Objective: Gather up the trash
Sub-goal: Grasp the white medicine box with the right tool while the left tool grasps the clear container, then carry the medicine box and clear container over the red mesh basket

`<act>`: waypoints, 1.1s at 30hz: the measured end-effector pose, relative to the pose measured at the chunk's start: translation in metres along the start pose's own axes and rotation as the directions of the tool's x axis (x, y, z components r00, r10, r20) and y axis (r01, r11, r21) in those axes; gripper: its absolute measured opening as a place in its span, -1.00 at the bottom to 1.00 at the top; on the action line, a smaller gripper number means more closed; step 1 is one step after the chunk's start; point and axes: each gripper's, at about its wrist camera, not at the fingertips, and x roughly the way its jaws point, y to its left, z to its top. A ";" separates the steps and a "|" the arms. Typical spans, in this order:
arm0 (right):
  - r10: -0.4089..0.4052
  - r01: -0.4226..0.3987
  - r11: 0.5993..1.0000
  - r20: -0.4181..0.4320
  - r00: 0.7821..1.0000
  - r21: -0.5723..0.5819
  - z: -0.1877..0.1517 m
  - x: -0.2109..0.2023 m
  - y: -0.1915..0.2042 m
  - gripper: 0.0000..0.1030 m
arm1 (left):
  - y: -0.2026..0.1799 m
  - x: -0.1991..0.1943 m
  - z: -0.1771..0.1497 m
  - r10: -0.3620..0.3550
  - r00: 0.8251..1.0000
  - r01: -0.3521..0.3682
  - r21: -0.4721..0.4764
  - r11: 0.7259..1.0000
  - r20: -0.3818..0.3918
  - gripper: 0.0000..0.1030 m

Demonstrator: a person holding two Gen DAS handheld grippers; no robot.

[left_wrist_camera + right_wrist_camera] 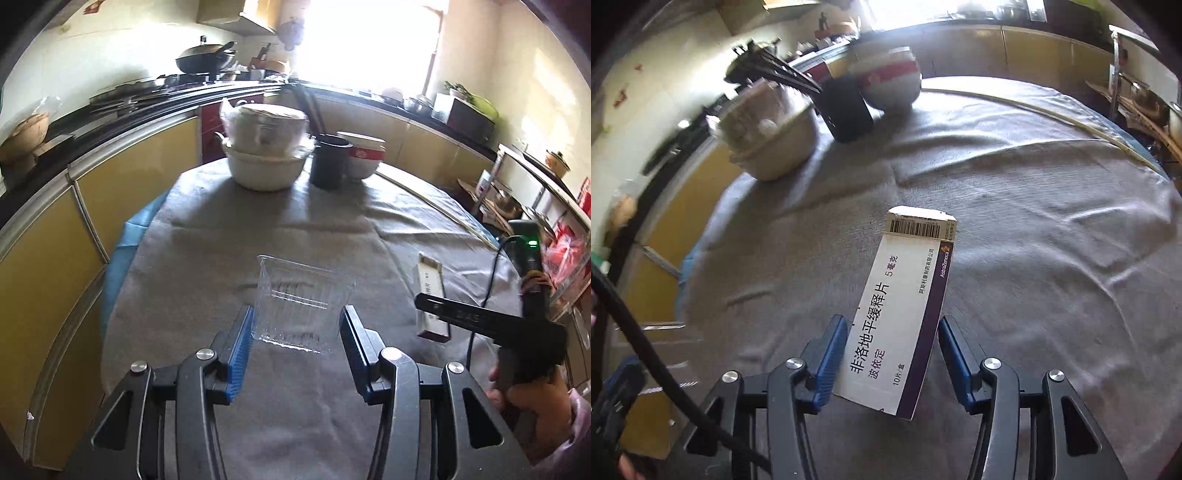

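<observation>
A: How do the two hand-held grippers stand?

B: The left hand-held gripper (295, 332) tilts down over the near edge of the worktop (221, 229), its blue pads partly apart. A clear plastic tray (295, 295) stands between the fingertips; whether the pads press on its walls cannot be told, since the plastic almost vanishes against the grey cloth.

A: And the right one?

B: The right hand-held gripper (892, 347) also points steeply down. A medicine box (905, 306) lies lengthwise between its fingers, tilted, barcode end away from the camera. A gap shows between the box and the right pad, and the left pad is just beside the box's edge, so the jaws are part-open and not pressing.

A: Where does the box sit on the worktop?

B: Toward the near right side, well apart from the white bowls (264, 155), the dark cup (328, 162) and the red-banded bowl (364, 155) at the far edge.

A: Anything cut off?

B: In the left wrist view a hand (532, 402) shows at the right border, its sleeve cropped. The far background is blurred in the right wrist view.
</observation>
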 end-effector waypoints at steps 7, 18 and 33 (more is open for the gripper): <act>0.082 -0.083 0.997 0.060 0.995 0.006 -0.034 -0.064 -0.035 0.06 | -0.046 -0.015 -0.010 0.030 1.000 -0.030 0.090 0.995 0.006 -0.05; 0.104 -0.106 0.994 0.149 0.983 0.004 -0.077 -0.134 -0.076 0.06 | -0.118 -0.029 -0.026 0.041 0.999 -0.042 0.239 0.970 0.010 -0.05; 0.087 -0.101 0.992 0.184 0.979 0.071 -0.107 -0.159 -0.121 0.06 | -0.168 -0.024 -0.044 0.048 0.999 -0.037 0.337 0.941 -0.025 -0.05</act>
